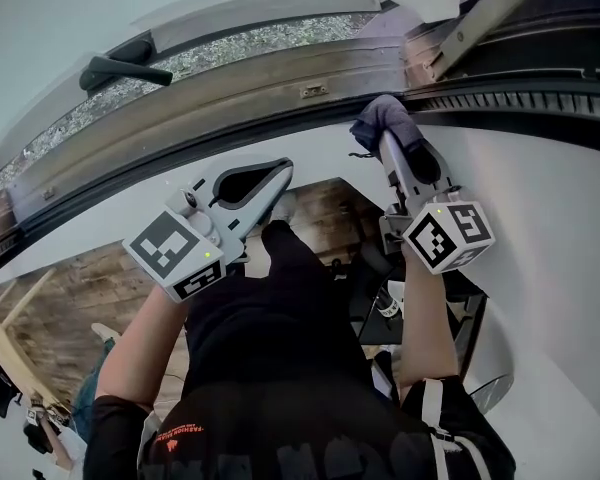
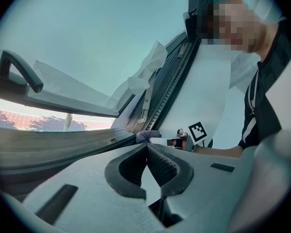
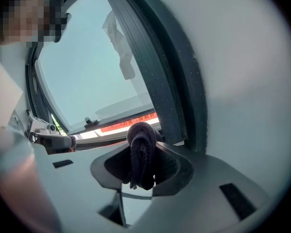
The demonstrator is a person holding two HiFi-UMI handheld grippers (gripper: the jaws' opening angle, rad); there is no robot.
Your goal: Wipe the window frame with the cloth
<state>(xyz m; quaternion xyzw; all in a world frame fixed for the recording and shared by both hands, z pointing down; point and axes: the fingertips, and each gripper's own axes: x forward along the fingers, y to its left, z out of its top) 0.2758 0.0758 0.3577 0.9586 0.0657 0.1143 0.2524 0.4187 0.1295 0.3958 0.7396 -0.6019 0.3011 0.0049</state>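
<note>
No wording reads clearly. The small orange print [image 1: 180, 434] on the black shirt [image 1: 280, 368] is too tiny to make out. A red sign [image 3: 128, 123] outside the window [image 3: 87, 72] bears blurred pale characters. The left cube [image 1: 175, 253] and the right cube [image 1: 448, 235] show only square patterns.

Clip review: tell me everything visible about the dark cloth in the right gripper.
The dark blue-grey cloth looks soft and loosely woven, bunched into a thick fold. The right gripper is shut on it, jaws pinching its middle; a rounded wad pokes past the tips, a ragged end hangs below. It sits at the lower corner of the grey window frame, apparently pressed against it.
</note>
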